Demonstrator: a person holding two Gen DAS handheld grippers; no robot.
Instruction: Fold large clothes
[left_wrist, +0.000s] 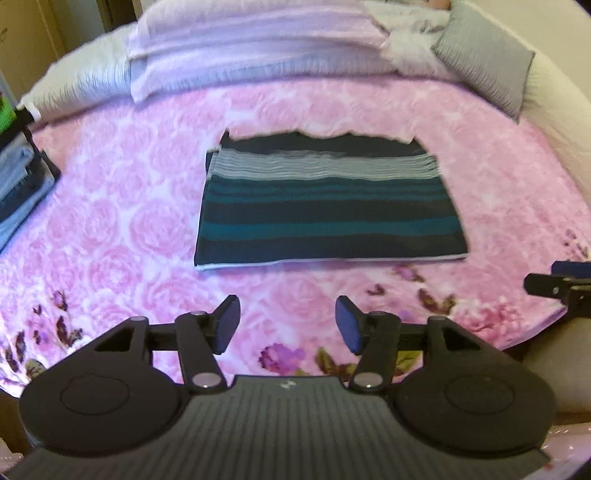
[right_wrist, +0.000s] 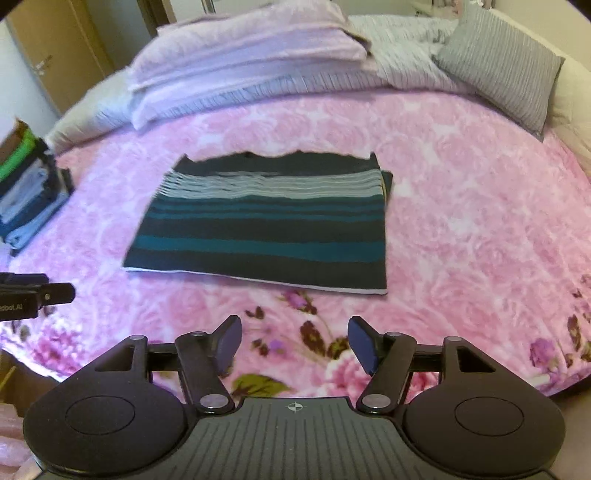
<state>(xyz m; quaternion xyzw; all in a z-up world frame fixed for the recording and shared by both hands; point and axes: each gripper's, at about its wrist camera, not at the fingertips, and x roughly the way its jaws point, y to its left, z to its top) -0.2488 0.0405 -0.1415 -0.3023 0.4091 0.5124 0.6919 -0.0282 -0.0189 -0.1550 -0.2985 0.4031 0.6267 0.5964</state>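
Here the left gripper (left_wrist: 287, 325) has its fingers (left_wrist: 226, 323) spread apart with nothing between them, only the pink flowered blanket (left_wrist: 122, 206) of the bed showing through the gap. The right gripper (right_wrist: 294, 345) is the same: fingers (right_wrist: 361, 345) well apart, holding nothing, hanging above the blanket's purple flower border. No earlier view is given, so only this parted state can be told.

Ahead of both pairs of fingers, well clear of them, lies the striped garment (left_wrist: 325, 206), folded into a flat rectangle in the middle of the bed. Its dark and teal bands run across, a grey-white band sits toward the far edge, and a thin pale hem marks the near edge. It touches neither gripper.

Beyond the garment a folded lilac quilt (right_wrist: 243, 55) rests on the bedding, and to the far right of the fingers a grey striped pillow (right_wrist: 498, 62) leans at the bed's edge. To the left, a black rack of folded clothes (right_wrist: 26, 195) sits on the blanket.
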